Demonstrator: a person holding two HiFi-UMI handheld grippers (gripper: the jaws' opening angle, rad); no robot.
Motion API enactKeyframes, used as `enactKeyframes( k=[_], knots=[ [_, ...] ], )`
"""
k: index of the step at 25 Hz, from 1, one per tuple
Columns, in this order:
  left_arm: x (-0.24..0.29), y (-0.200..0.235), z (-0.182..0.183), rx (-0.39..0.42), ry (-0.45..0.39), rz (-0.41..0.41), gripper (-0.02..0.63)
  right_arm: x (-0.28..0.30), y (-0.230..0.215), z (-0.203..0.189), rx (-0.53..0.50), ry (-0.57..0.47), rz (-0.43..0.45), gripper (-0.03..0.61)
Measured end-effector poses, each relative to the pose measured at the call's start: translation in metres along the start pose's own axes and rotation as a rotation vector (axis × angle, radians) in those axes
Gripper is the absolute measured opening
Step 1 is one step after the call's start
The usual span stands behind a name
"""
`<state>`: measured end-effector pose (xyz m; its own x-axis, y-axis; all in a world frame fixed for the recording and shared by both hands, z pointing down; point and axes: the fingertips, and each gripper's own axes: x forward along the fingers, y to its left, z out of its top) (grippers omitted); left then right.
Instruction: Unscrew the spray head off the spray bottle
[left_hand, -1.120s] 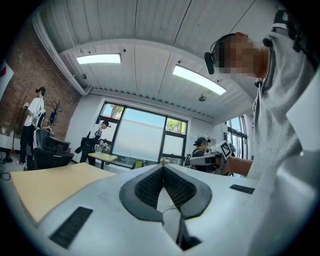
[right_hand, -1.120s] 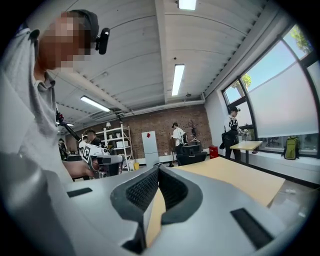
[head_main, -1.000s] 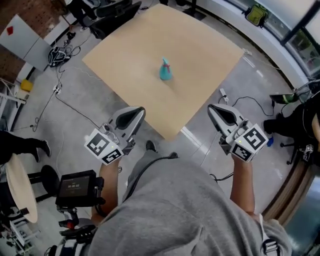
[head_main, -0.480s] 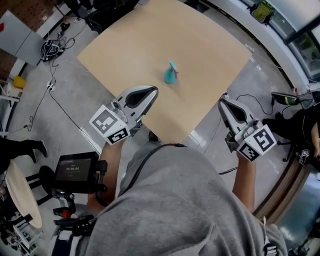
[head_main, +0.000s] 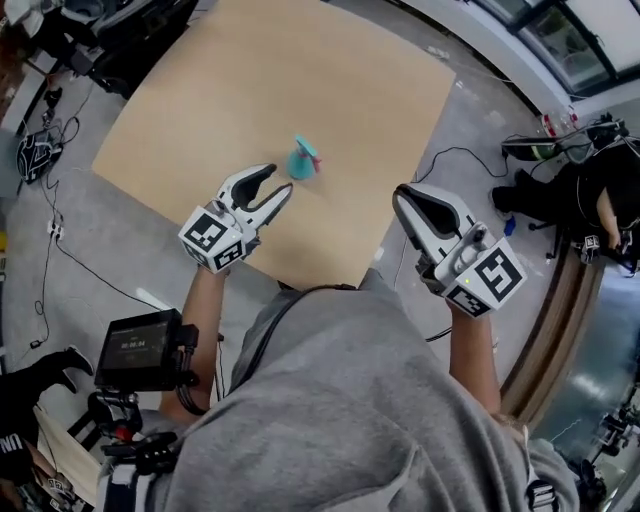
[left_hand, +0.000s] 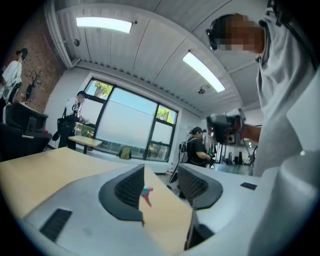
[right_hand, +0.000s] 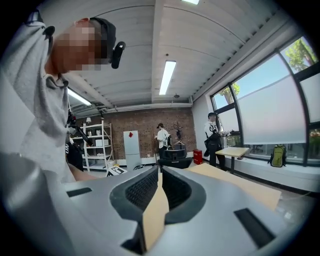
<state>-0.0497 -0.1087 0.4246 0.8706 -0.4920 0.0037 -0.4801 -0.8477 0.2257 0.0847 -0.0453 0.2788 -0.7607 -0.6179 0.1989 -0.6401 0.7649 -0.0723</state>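
Note:
A small teal spray bottle (head_main: 301, 162) with a pink spray head stands upright on the light wooden table (head_main: 230, 80). My left gripper (head_main: 277, 181) hovers over the table just short of the bottle. Its jaws are opening and nothing is between them. In the left gripper view the bottle (left_hand: 146, 192) shows small and far off through the gap of the left gripper (left_hand: 161, 171). My right gripper (head_main: 402, 196) is shut and empty, off the table's right edge over the floor. In the right gripper view the right gripper (right_hand: 159, 171) has its pads together.
The table's near edge (head_main: 300, 280) lies just ahead of my body. Cables (head_main: 45, 240) trail over the grey floor at the left. A black device with a screen (head_main: 138, 350) hangs at my left side. A person (head_main: 590, 195) is by the windows at the right.
Both grippers have moved forward. The left one has come over the table close to the bottle and its jaws have parted. The right gripper stays shut.

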Motion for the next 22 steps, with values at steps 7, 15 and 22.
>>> enactKeyframes(
  k=[7, 15, 22],
  knots=[
    [0.074, 0.079, -0.147, 0.060, 0.265, 0.108, 0.412, 0.023, -0.042, -0.024, 0.026, 0.088, -0.004, 0.130],
    [0.120, 0.092, -0.215, 0.260, 0.433, 0.098, 0.448, 0.034, -0.045, -0.018, 0.037, 0.149, 0.008, 0.133],
    [0.106, 0.094, -0.224, 0.244, 0.489, 0.113, 0.402, 0.057, -0.042, -0.040, 0.092, 0.189, 0.050, 0.133]
  ],
)
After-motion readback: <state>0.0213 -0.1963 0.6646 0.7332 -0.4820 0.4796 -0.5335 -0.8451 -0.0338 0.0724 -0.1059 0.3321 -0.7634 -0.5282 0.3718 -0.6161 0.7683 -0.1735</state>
